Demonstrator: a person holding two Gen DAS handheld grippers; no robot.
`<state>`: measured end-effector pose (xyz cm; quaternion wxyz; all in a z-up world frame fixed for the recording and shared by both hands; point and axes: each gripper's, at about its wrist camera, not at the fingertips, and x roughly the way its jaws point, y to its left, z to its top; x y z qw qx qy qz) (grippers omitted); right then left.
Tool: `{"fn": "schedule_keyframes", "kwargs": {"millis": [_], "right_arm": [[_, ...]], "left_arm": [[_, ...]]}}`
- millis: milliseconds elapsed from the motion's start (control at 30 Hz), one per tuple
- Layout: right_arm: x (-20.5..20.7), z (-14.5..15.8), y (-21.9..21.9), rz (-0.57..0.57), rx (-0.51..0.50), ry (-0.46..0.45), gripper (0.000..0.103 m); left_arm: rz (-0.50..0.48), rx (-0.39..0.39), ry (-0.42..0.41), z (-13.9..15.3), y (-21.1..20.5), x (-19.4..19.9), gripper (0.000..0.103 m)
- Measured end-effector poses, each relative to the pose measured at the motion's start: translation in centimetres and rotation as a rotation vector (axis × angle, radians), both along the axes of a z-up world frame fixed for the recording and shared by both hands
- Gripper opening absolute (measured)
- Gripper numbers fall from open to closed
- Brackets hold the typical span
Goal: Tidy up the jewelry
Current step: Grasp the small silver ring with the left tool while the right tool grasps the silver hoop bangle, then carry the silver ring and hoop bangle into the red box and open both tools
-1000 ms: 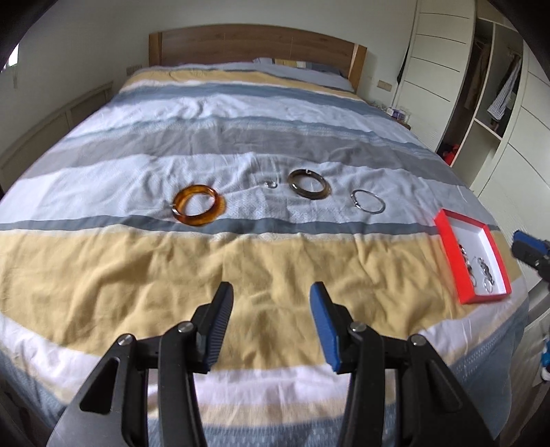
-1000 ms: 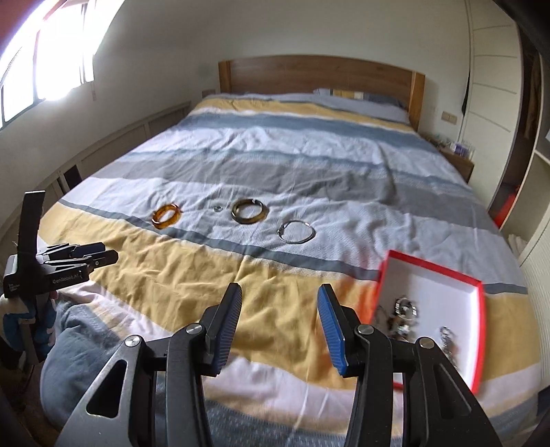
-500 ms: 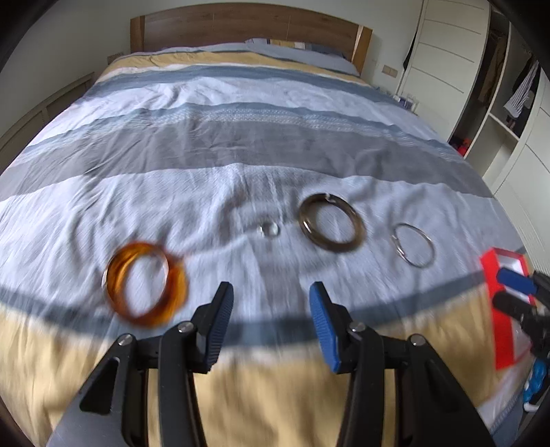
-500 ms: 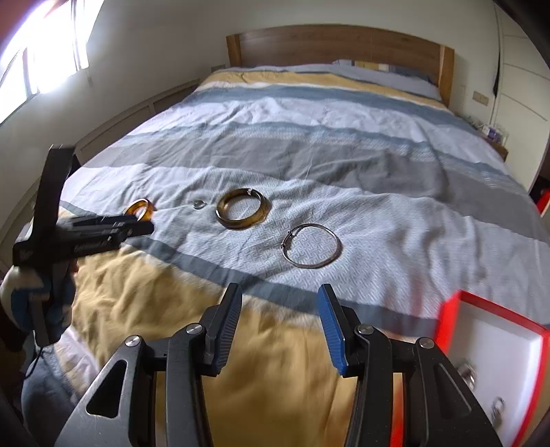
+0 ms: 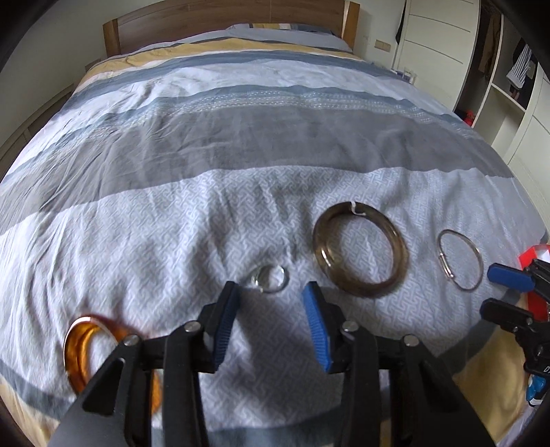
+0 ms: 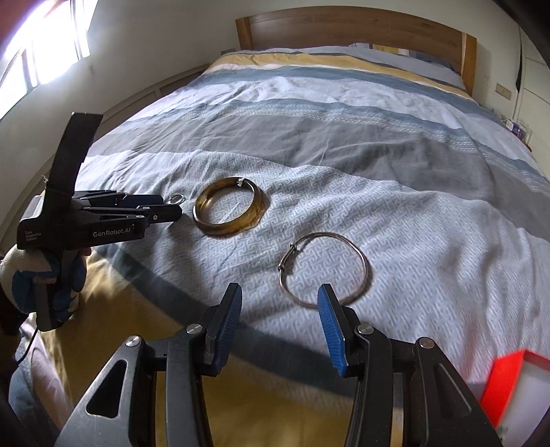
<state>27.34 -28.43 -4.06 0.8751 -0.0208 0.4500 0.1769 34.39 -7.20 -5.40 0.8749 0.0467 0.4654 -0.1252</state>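
Several pieces of jewelry lie on the striped bedspread. A small silver ring (image 5: 268, 279) lies just beyond my open left gripper (image 5: 271, 295); it also shows in the right wrist view (image 6: 176, 198). An amber bangle (image 5: 82, 357) lies at lower left, partly hidden by the left gripper. A dark brown bangle (image 5: 360, 248) (image 6: 229, 210) lies mid-bed. A thin silver bangle (image 5: 459, 263) (image 6: 323, 271) lies right of it, just ahead of my open right gripper (image 6: 279, 297). A red box (image 6: 512, 388) sits at right.
The bed (image 5: 240, 144) fills both views, with a wooden headboard (image 6: 350, 32) at the far end. A white wardrobe with open shelves (image 5: 508, 79) stands to the right. A bright window (image 6: 41, 44) is on the left wall.
Both grippers have moved forward and lower over the bed. The left one now points at the small ring, the right one at the thin silver bangle. The red box has slid to the frame edge.
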Motion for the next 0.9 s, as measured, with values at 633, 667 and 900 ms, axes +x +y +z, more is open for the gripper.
{"fn": "schedule_keyframes", "kwargs": {"millis": [633, 667, 900], "right_arm": [[2.5, -2.5, 1.2, 0.015, 0.032, 0.041, 0.005], [2.2, -2.1, 1.0, 0.016, 0.056, 0.035, 0.005], [-1.0, 1.6, -0.1, 0.015, 0.219, -0.002, 0.005]], "left_arm": [[0.033, -0.007, -0.033, -0.3, 0.3, -0.3, 0.018], [0.036, -0.013, -0.035, -0.1, 0.4, -0.5, 0.018], [0.054, -0.056, -0.046, 2.5, 1.3, -3.0, 0.018]]}}
